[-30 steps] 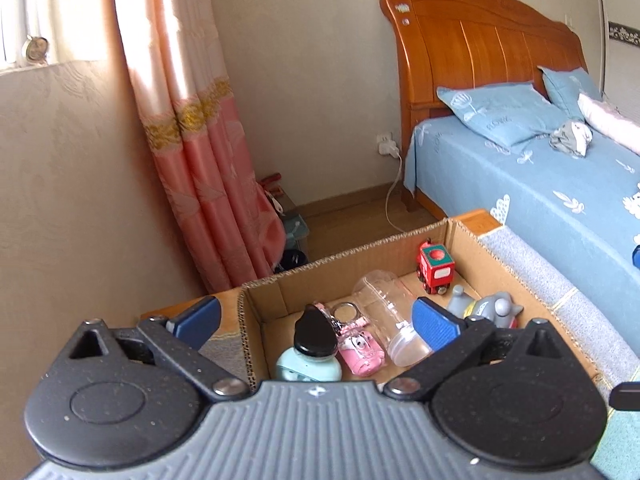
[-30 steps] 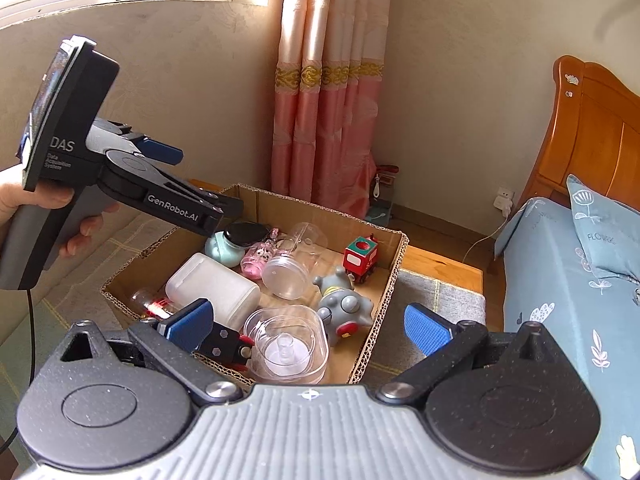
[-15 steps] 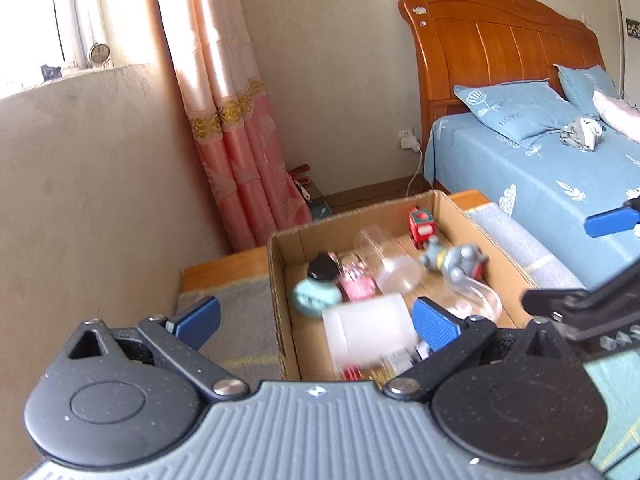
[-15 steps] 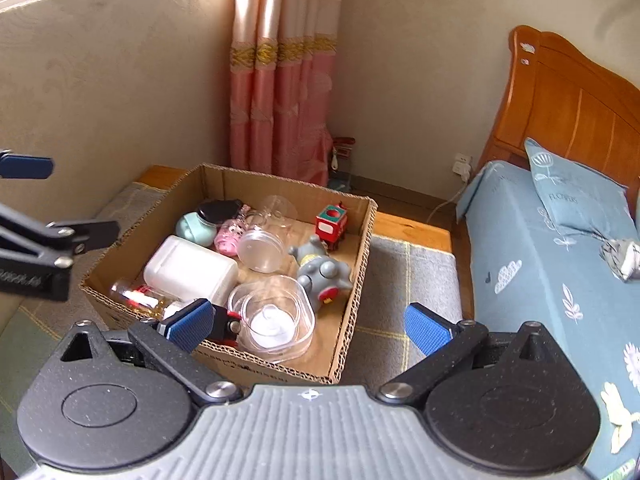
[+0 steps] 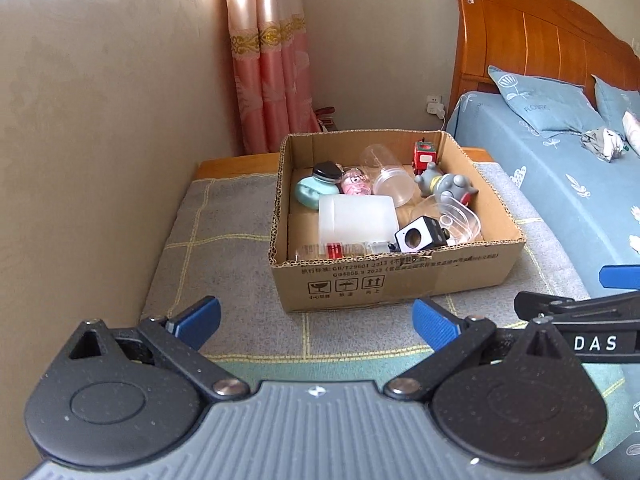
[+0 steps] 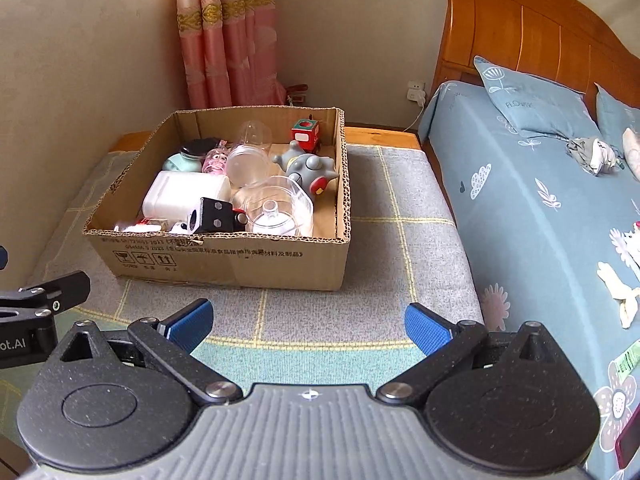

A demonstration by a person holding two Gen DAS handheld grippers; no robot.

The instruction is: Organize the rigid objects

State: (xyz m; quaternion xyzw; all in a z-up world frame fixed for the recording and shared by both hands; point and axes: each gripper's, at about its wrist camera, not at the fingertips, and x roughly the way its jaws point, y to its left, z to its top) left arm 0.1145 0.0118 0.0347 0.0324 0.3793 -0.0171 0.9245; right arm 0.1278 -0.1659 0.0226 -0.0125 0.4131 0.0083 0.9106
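A cardboard box [image 5: 396,280] [image 6: 224,258] stands on a grey checked mat. In it lie a white plastic container [image 5: 356,218] [image 6: 180,198], a clear cup [image 5: 390,176], a clear lidded dish [image 6: 276,208], a grey elephant toy [image 5: 448,186] [image 6: 308,168], a red toy cube [image 5: 424,154], a teal bottle with a black cap [image 5: 314,190] and a black-and-white block [image 5: 420,236] [image 6: 208,216]. My left gripper [image 5: 316,322] is open and empty, well in front of the box. My right gripper [image 6: 308,320] is open and empty, also short of the box.
A bed with blue bedding [image 6: 540,200] and a wooden headboard [image 5: 540,36] runs along the right. A beige wall [image 5: 100,140] closes the left side, with pink curtains [image 5: 272,60] behind the box. The grey mat [image 6: 400,208] surrounds the box.
Both grippers have pulled back and away from the box, which now sits farther off and fully in view. Both stay open and empty.
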